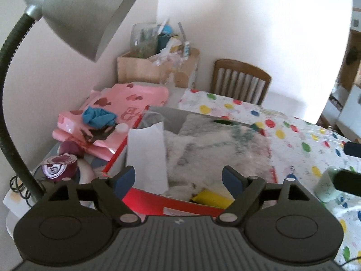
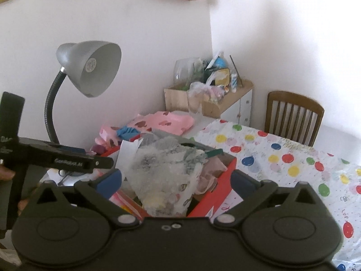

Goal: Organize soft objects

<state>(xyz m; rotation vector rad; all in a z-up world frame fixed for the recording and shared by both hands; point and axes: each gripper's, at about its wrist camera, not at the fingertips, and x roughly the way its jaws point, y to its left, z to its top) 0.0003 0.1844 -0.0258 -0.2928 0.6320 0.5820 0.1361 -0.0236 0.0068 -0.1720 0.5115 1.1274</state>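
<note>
A red cardboard box (image 1: 191,205) (image 2: 223,180) sits on the table, filled with soft things. A fluffy white-and-grey cloth (image 1: 216,144) (image 2: 167,176) lies on top, with a yellow soft item (image 1: 212,197) at the front and a white paper (image 1: 146,155) standing at the left. My left gripper (image 1: 178,178) is open and empty just above the box's near edge. My right gripper (image 2: 176,180) is open and empty, hovering over the box with the fluffy cloth between its fingers but not touched. The left gripper (image 2: 58,158) shows from the side in the right wrist view.
A grey gooseneck lamp (image 1: 74,15) (image 2: 90,67) stands at the left. Pink bags (image 1: 112,108) with a blue cloth (image 1: 97,116) lie behind the box. A purple tape roll (image 1: 58,167), a mint mug (image 1: 327,187), a wooden chair (image 1: 239,81) and a cluttered wooden crate (image 1: 158,67) surround it.
</note>
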